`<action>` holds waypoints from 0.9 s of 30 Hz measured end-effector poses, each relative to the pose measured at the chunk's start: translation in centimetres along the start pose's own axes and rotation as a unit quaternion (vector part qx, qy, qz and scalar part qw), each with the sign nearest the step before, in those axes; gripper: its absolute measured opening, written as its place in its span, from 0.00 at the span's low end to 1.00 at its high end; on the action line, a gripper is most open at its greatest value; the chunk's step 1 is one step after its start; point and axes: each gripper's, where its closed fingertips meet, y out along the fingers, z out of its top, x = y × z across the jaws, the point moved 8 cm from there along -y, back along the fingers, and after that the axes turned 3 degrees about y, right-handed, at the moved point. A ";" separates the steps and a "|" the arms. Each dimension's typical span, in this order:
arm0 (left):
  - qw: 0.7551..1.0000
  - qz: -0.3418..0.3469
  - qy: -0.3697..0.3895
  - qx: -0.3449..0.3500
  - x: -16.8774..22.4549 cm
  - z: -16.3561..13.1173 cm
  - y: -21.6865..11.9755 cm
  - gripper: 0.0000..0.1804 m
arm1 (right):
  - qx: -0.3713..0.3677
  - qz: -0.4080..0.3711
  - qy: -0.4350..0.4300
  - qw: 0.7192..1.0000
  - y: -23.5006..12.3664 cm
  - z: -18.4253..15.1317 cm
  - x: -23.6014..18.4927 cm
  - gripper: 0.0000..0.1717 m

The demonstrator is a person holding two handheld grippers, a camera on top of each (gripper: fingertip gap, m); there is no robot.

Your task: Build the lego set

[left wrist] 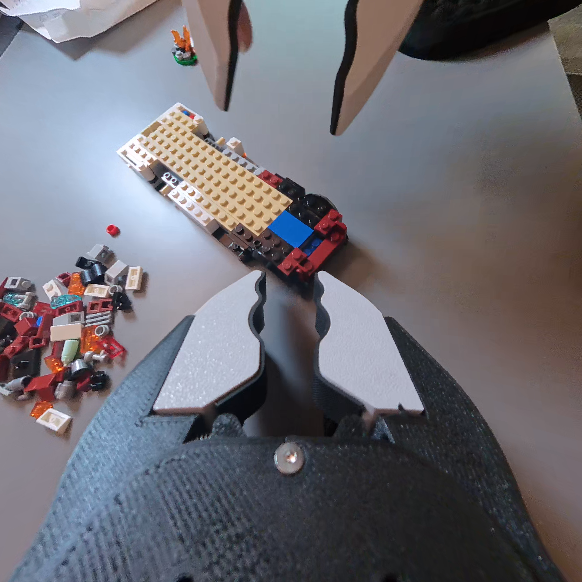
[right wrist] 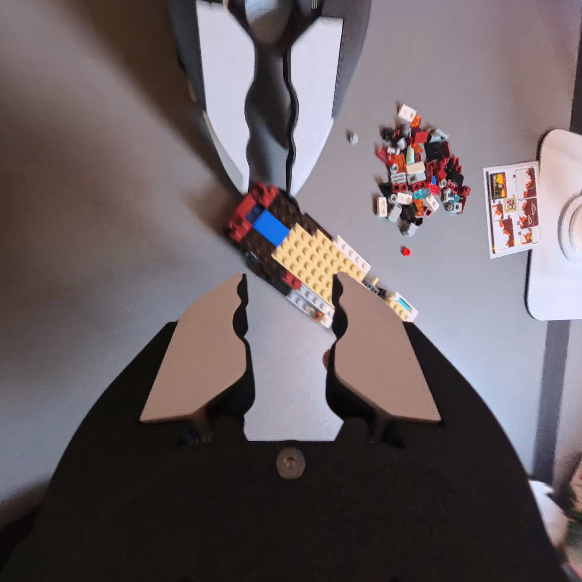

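Note:
A long brick model (left wrist: 214, 176) lies on the grey table (left wrist: 441, 220): tan studded plates on top, white edges, a blue tile and a dark red end. My left gripper (left wrist: 289, 275) has its fingertips at that dark red end and pinches its corner. The right wrist view shows the same thing, with the left gripper (right wrist: 267, 190) closed on the red end of the model (right wrist: 315, 255). My right gripper (right wrist: 290, 277) is open and empty. It hovers over the model's tan and grey side. It also shows in the left wrist view (left wrist: 280, 119), fingers wide apart above the far end.
A pile of loose small bricks (left wrist: 63, 321) lies left of the model and also shows in the right wrist view (right wrist: 419, 176). A single red stud (left wrist: 112, 229) lies near it. A small flame build (left wrist: 184, 47) and crumpled paper (left wrist: 78, 19) lie farther off. A printed sheet (right wrist: 511, 208) lies by a white object (right wrist: 554, 236).

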 end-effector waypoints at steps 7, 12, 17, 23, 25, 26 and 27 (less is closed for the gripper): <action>0.999 0.045 -0.023 -0.008 -2.1 -1.0 -0.9 0.16 | -0.112 0.074 -0.177 0.975 3.4 -0.8 4.2 0.47; 0.997 0.058 -0.041 0.013 -3.4 -1.6 -2.4 0.15 | -0.148 0.157 -0.223 0.951 5.8 -0.4 6.1 0.48; 0.999 0.046 0.012 0.023 -3.1 -1.7 -3.4 0.14 | -0.156 0.210 -0.215 0.941 6.9 -0.8 6.3 0.41; 0.998 0.015 0.063 0.027 -1.9 -1.5 -3.5 0.14 | -0.149 0.214 -0.195 0.946 6.8 -0.8 5.8 0.40; 0.996 0.015 0.086 0.029 -1.5 -1.3 -3.6 0.15 | -0.145 0.222 -0.171 0.949 6.6 -0.9 5.6 0.40; 0.995 0.017 0.098 0.030 -1.3 -1.2 -3.7 0.15 | -0.138 0.231 -0.153 0.951 6.4 -1.0 5.5 0.40; 0.993 0.024 0.111 0.034 -1.1 -1.0 -3.8 0.16 | -0.128 0.242 -0.132 0.953 6.2 -1.0 5.5 0.40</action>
